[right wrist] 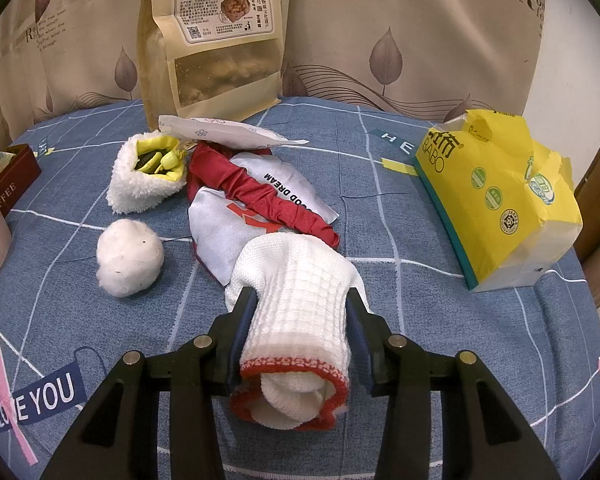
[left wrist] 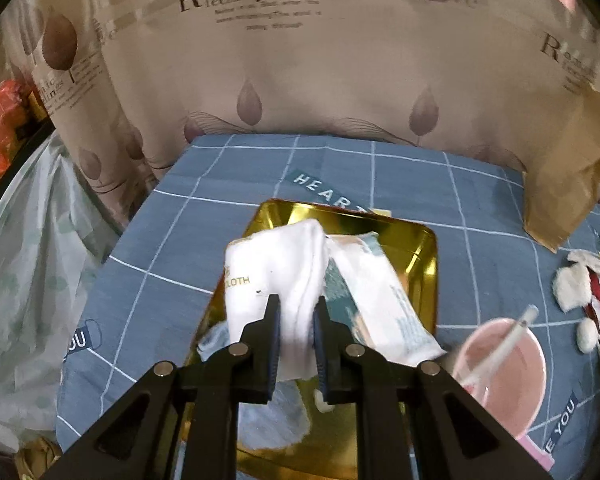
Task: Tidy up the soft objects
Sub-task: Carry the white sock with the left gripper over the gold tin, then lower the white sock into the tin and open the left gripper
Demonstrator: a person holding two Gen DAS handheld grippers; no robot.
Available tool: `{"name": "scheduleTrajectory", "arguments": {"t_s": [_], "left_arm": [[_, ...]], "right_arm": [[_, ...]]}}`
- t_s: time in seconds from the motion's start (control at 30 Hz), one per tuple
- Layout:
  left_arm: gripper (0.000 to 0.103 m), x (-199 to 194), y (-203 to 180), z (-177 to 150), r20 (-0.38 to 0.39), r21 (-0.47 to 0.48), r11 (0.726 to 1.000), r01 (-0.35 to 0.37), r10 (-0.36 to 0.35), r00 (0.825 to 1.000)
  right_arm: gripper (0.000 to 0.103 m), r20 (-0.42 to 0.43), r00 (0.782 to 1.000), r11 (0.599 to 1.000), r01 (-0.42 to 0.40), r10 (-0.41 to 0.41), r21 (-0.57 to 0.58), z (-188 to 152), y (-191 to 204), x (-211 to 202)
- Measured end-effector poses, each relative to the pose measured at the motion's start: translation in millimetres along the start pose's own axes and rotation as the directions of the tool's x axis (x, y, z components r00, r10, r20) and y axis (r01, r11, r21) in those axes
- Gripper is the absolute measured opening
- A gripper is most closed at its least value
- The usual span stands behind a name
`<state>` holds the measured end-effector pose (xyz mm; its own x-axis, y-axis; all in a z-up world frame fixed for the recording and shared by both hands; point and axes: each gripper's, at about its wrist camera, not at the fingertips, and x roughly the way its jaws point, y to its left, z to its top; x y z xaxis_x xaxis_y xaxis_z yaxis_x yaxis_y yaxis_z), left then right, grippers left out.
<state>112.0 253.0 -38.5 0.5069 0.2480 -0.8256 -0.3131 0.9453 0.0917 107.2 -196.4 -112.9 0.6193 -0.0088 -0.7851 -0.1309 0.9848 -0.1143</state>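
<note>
White cloth with gold lettering (left wrist: 276,276) is pinched between the left tongs (left wrist: 296,312), hanging right over the shiny gold metal tray (left wrist: 424,256) in the middle of the left wrist frame. A white and teal wrapped pack (left wrist: 384,304) leans in that tray just to the right of the cloth, touching it. Lower right there's a pink cup with a straw (left wrist: 508,360).

Over on the right wrist view, the right tongs (right wrist: 300,312) are clamped on a rolled white knit glove with a red cuff (right wrist: 300,292), bottom center, cuff end facing the camera. Its far end lies against a silvery-white and red fabric pouch (right wrist: 236,216) on the blue checked tabletop (right wrist: 420,320). Left of that sits a fluffy white ball (right wrist: 130,262), and further up a fuzzy white pouch with yellow lining (right wrist: 140,184). Yellow tissue pack (right wrist: 496,196) is at the right, kraft snack bag (right wrist: 212,32) up top.
</note>
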Motion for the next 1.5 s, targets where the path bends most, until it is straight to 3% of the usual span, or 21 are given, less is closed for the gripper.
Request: {"name": "scheduleTrajectory", "arguments": {"t_s": [0.53,0.97,1.07,1.13,1.2,1.5], "left_arm": [[0.015,61.6,14.5,32.6,-0.054,0.018,0.999,-0.046,0.046,0.997],[0.019,71.0,23.7,39.9,-0.047,0.016,1.000,0.011,-0.011,0.999],[0.028,69.4,23.8,39.5,-0.050,0.024,0.999,0.033,-0.032,0.998],[0.043,67.1,22.8,38.7,-0.053,0.030,0.998,0.062,-0.061,0.997],[0.048,65.1,21.1,38.6,-0.052,0.035,0.998,0.061,-0.059,0.997],[0.051,52.3,9.9,37.4,-0.039,0.058,0.993,0.107,-0.105,0.994]], "right_arm": [[0.042,0.001,1.000,1.000,0.000,0.000,-0.001,0.1,-0.6,0.3],[0.044,0.001,1.000,1.000,0.002,-0.002,-0.002,-0.2,-1.6,0.8],[0.044,0.001,1.000,1.000,0.002,-0.002,-0.002,-0.2,-1.5,1.0],[0.044,0.001,1.000,1.000,0.002,-0.002,-0.002,-0.2,-1.4,1.1],[0.044,0.001,1.000,1.000,0.002,-0.002,-0.002,-0.2,-1.4,1.0],[0.045,0.002,1.000,1.000,0.003,-0.003,-0.002,-0.3,-1.2,0.8]]}}
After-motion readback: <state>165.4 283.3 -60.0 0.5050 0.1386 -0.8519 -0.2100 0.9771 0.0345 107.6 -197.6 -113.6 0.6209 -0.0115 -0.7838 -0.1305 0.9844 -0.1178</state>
